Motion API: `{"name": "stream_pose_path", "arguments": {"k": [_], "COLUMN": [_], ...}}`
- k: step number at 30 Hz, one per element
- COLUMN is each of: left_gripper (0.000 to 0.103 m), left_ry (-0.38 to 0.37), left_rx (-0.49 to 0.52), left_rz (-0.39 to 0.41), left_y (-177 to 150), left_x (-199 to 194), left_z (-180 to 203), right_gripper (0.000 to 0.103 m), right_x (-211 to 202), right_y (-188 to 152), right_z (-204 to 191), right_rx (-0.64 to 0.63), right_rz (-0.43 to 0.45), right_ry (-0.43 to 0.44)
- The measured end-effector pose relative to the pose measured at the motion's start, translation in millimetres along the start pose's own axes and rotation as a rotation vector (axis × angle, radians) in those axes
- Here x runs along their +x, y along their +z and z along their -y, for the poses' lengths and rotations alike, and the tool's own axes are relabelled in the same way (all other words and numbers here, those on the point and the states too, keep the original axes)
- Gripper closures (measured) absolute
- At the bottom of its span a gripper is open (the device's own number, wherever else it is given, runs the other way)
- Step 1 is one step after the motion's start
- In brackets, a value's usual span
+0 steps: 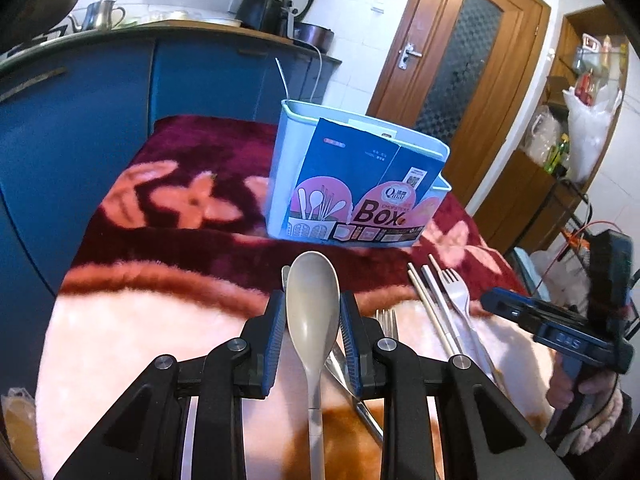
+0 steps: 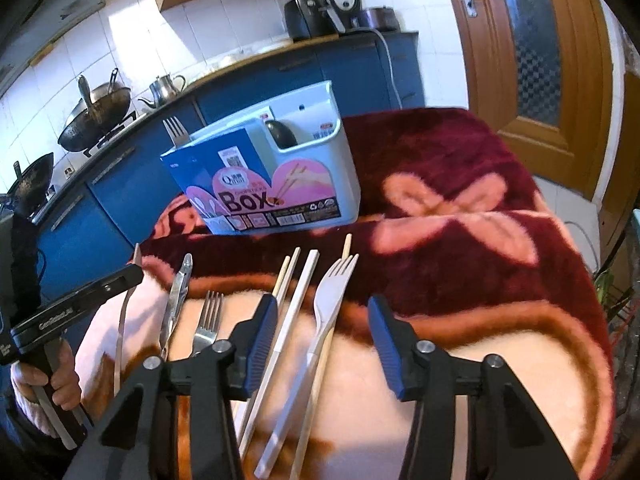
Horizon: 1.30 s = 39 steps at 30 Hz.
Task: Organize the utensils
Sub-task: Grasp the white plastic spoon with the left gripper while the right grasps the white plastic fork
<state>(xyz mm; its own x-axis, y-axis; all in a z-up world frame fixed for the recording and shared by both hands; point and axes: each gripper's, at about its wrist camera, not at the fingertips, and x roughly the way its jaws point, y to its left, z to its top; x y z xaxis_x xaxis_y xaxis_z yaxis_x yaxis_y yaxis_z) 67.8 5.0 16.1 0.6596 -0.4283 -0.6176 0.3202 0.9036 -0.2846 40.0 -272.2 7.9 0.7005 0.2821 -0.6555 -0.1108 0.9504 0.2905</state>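
My left gripper (image 1: 312, 300) is shut on a grey-beige spoon (image 1: 313, 276), its blue pads pressing the sides of the bowl while the handle runs back under the camera. Behind it stands the white utensil box (image 1: 280, 184) with a blue "Box" label; in the right wrist view the box (image 2: 344, 168) holds a metal fork (image 2: 174, 130) and a dark spoon (image 2: 280, 134). My right gripper (image 2: 323, 306) is open above a white fork (image 2: 330, 300) and pale chopsticks (image 2: 296, 304) lying on the blanket, with the pads clear of them.
A metal fork (image 2: 208, 320), metal tongs (image 2: 176, 300) and thin wooden chopsticks (image 2: 286, 276) lie on the maroon and pink flowered blanket (image 2: 460, 208). Blue cabinets (image 1: 80, 128) close off the far side and a wooden door (image 1: 452, 60) stands at the right.
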Motion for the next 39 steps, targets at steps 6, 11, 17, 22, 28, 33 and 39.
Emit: {"name": "stream_pose_path", "arguments": {"k": [6,11,17,22,28,33,39], "left_gripper": [0.076,0.076,0.076,0.076,0.076,0.076,0.076], "left_ry": [-0.034,-0.055,-0.069,-0.073,-0.092,-0.115,-0.129], "left_rx": [-0.021,-0.033,-0.036,-0.036,-0.040,-0.036,-0.032], "left_rz": [0.024,0.035,0.049,0.062,0.088,0.133,0.206], "left_y": [-1.5,-1.9,-2.2,-2.5,-1.6,1.4,6.3], "left_x": [-5.6,-9.2,-13.7,-18.5,-27.7,-41.3,-59.0], "left_z": [-7.4,-10.6,-11.0,-10.2,-9.8,-6.5,-1.6], "right_gripper": [0.069,0.071,0.079,0.097,0.098,0.098,0.098], "right_x": [18.8,34.4,37.8,29.3,15.3,-4.3,-37.0], "right_y": [11.2,16.7,16.7,19.2,18.2,17.5,23.0], "right_z": [4.7,9.6,13.2,16.1,15.6,3.0,-18.2], "right_rx": [0.017,0.044,0.069,0.089,0.109,0.090,0.017], "right_rz": [-0.057,-0.113,-0.125,-0.086,-0.048,0.028,0.189], "right_ry": [0.020,0.034,0.032,0.028,0.071,0.118,0.113]}}
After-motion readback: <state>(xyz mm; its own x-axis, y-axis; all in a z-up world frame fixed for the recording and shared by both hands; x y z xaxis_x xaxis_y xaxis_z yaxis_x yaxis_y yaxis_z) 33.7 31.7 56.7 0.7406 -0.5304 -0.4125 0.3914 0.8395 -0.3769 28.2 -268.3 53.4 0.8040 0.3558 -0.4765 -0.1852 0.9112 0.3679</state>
